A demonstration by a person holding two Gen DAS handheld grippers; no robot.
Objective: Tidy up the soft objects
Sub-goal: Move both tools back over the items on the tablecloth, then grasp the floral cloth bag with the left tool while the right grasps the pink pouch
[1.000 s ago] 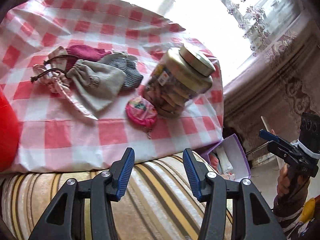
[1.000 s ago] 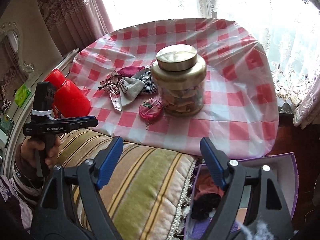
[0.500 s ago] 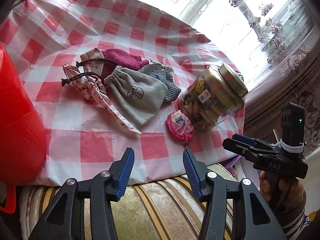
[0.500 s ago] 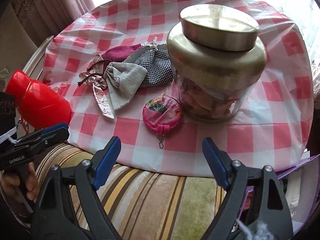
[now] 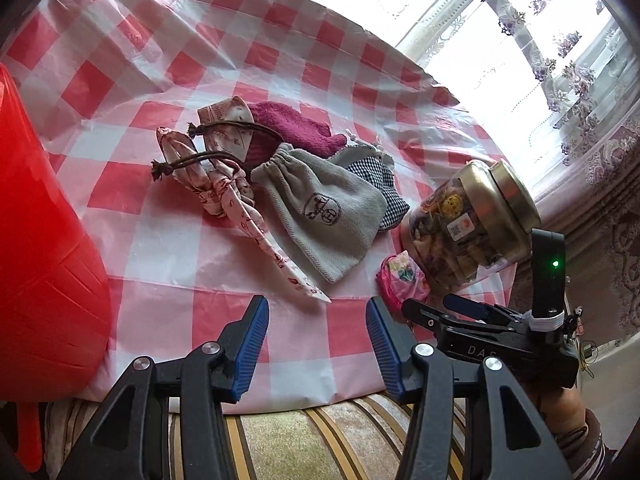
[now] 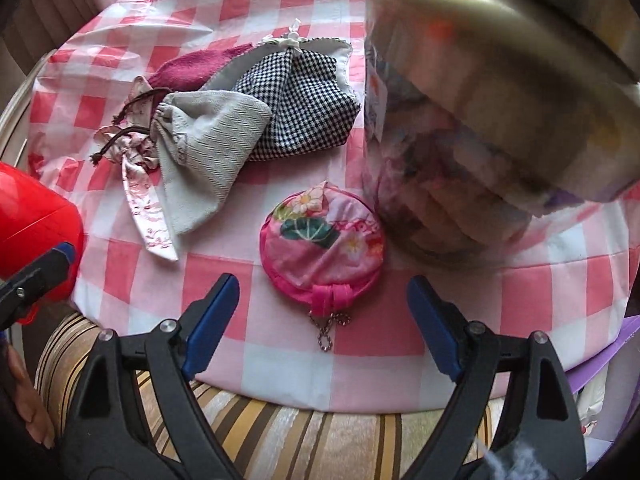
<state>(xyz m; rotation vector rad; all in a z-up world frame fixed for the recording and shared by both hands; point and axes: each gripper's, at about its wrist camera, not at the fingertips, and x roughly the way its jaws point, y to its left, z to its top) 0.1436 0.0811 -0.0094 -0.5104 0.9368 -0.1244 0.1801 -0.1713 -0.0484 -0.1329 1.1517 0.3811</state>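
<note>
**A:** So, in the left wrist view, what is going on?

**B:** The left gripper (image 5: 316,324) is hanging over the near edge of the checked tablecloth (image 5: 168,256), its jaws standing apart with nothing between them. At about twelve o'clock from it the soft things are lying in a heap: a grey drawstring pouch (image 5: 320,212), a houndstooth pouch (image 5: 384,196) tucked behind it, a magenta knitted piece (image 5: 292,128) and a pink patterned fabric bag (image 5: 224,184). At two o'clock the glass jar (image 5: 472,228) is standing, and the round pink coin purse (image 5: 400,282) is lying just beside its foot. The right gripper (image 5: 440,308) is coming in at three o'clock, close to that purse.

**A:** And in the right wrist view?

**B:** The right gripper (image 6: 324,320) is pointing down at the round pink coin purse (image 6: 324,236), which is lying at twelve o'clock, straight ahead of the open jaws and touching neither pad. The glass jar (image 6: 480,152) is filling the two o'clock side, the grey drawstring pouch (image 6: 208,148) is at ten o'clock, and a red container (image 6: 36,208) is at nine.

**A:** Which step is it, then?

**B:** I think the approach for the first pick; nothing is being held yet. The next move is asking the right gripper to go lower around the purse and then close, while keeping clear of the jar.
</note>
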